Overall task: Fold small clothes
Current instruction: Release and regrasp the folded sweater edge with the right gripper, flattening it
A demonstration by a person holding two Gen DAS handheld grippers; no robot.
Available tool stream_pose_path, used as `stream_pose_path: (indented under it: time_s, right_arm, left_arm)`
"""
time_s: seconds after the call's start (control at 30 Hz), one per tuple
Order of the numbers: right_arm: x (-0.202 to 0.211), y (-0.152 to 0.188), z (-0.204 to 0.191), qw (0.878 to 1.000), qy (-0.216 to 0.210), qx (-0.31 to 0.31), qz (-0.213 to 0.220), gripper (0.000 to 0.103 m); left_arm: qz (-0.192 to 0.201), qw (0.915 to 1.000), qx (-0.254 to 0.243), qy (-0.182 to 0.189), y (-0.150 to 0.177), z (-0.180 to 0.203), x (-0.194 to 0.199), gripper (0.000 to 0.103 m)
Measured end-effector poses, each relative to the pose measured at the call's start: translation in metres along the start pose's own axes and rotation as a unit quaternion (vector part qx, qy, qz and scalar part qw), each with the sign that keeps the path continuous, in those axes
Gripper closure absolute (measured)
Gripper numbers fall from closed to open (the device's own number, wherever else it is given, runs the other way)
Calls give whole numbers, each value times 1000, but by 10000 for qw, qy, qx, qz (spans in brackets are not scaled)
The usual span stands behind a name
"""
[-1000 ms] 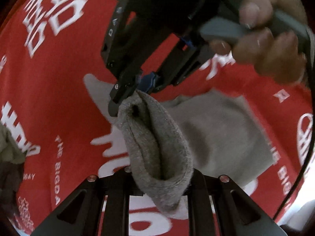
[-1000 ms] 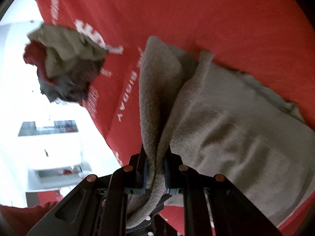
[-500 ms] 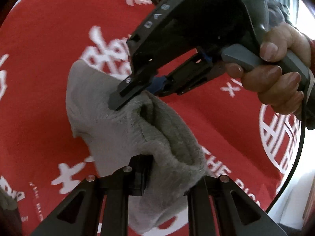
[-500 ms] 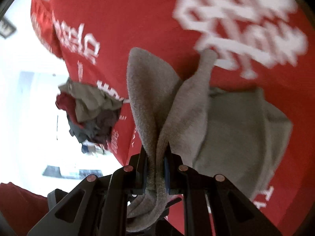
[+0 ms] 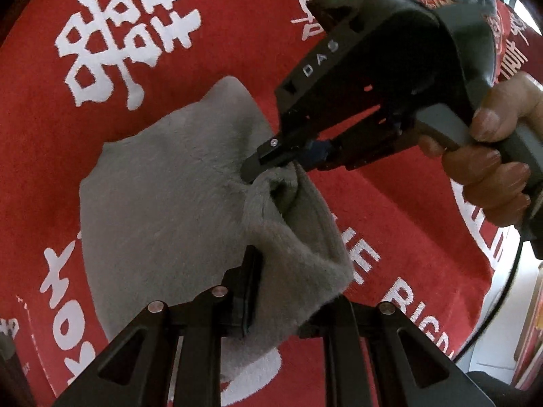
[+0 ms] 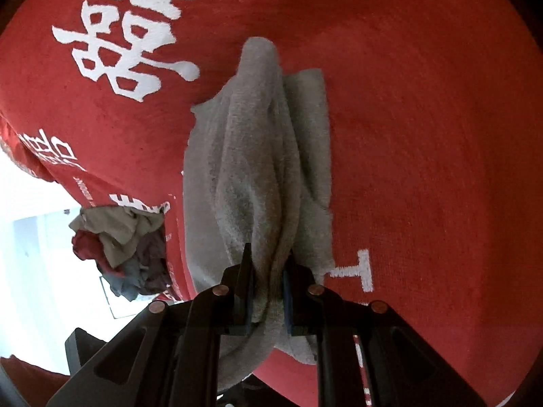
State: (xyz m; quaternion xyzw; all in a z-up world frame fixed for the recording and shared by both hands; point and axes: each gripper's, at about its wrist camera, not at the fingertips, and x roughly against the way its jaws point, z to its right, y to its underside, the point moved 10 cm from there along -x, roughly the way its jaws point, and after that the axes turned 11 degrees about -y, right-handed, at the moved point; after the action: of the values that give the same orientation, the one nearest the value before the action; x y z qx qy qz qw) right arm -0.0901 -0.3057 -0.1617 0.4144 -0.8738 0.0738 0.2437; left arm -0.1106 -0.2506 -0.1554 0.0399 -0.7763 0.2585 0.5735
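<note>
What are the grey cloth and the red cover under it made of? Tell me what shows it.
Grey cloth: looks like soft knit or fleece, matte, with a fuzzy nap and limp folds; exact fibre unclear.
Red cover: seems a woven or short-pile fabric, matte, with fine ribbed texture and flat white printed lettering.

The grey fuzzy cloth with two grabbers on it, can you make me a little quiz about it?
1. True or false: the grey cloth lies on a blue tablecloth.
2. How many grippers have the cloth between their jaws?
3. What sits at the edge of the red tablecloth: A a pile of crumpled clothes, B a cup, C a book?

Key: 1 false, it is red. 2 two, the left gripper and the right gripper, whose jaws are opening. 3 A.
</note>
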Motion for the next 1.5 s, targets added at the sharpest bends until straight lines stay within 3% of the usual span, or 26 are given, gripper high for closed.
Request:
stream_pose_path:
  time_s: [0.03, 0.07, 0.1, 0.17, 0.23, 0.3, 0.33, 0.47, 0.53, 0.63, 0.73, 0.77, 0.8, 0.83, 0.9, 0.97, 1.03, 1.13, 1.17, 1.23, 1.27, 1.37, 1.5]
  right_arm:
    - [0, 0, 0, 10000, -1, -33, 24, 84]
    - [-1, 0, -1, 10000, -15, -80, 47, 84]
    - [2, 1, 0, 9999, -20, -114, 69, 82]
    - [7, 3, 0, 9997, 34, -186, 133, 76]
    - [14, 9, -2, 9995, 47, -251, 200, 67]
    - [19, 18, -6, 9994, -3, -253, 236, 44]
    - [21, 24, -8, 9995, -13, -235, 233, 41]
    - [24, 18, 3, 9983, 447, -99, 355, 41]
    - [25, -1, 1, 9978, 398, -61, 533, 41]
    - [17, -38, -3, 9969, 414, 55, 661, 41]
    - [7, -67, -6, 9958, 592, 158, 677, 42]
    - [5, -73, -10, 9953, 633, 270, 686, 57]
    - [2, -78, -16, 9941, 749, 423, 656, 89]
    - [-3, -81, -26, 9924, 899, 626, 566, 92]
    - [-11, -80, -57, 9929, 525, 993, 402, 93]
    - [-21, -70, -107, 9876, -187, 1559, 52, 93]
    - [-29, -66, -132, 9788, -386, 2003, -196, 93]
    - [-42, -89, -97, 9799, 450, 1927, -251, 93]
    - [-42, -100, -68, 9828, 881, 1611, -206, 93]
    - [-32, -110, -25, 9855, 1386, 981, -69, 83]
    - [-21, -110, -16, 9877, 1364, 758, 129, 78]
    - [14, -91, -20, 9892, 1200, 648, 541, 37]
    - [44, -27, -31, 9952, 742, 479, 424, 38]
  left_arm:
    - [-70, 10000, 59, 2, 3, -2, 2, 84]
    - [-147, 9998, 138, 26, 6, -5, 5, 70]
    - [-200, 9994, 257, 66, 8, -11, 8, 45]
    - [-184, 9985, 515, 75, 13, -23, 18, 24]
    - [-218, 9969, 739, 142, 20, -40, 32, 24]
    - [-354, 9952, 911, 22, 32, -60, 34, 24]
    - [-427, 9938, 1021, -70, 36, -71, 34, 24]
    - [-709, 9853, 1504, -394, 51, -117, 16, 24]
    - [-824, 9773, 1896, -459, 50, -149, -2, 24]
    - [-889, 9678, 2345, -212, 36, -176, -33, 24]
    - [-985, 9549, 2768, 431, 15, -187, -67, 24]
    - [-1034, 9490, 2909, 645, 10, -188, -77, 24]
    - [-1087, 9422, 3071, 785, 6, -189, -87, 24]
    - [-1109, 9404, 3125, 750, 4, -190, -90, 24]
    - [-1013, 9439, 3086, 600, 3, -190, -86, 24]
    - [-875, 9514, 2936, 319, 7, -188, -76, 24]
    - [-868, 9560, 2802, 81, 16, -184, -71, 24]
    - [-931, 9554, 2803, -66, 25, -182, -69, 24]
    - [-943, 9549, 2813, -112, 24, -182, -67, 24]
    - [-909, 9565, 2761, -238, 18, -183, -62, 24]
    - [-871, 9578, 2730, -242, 15, -181, -58, 24]
    - [-851, 9610, 2626, -181, 13, -174, -53, 24]
    - [-868, 9652, 2458, -227, 10, -162, -47, 24]
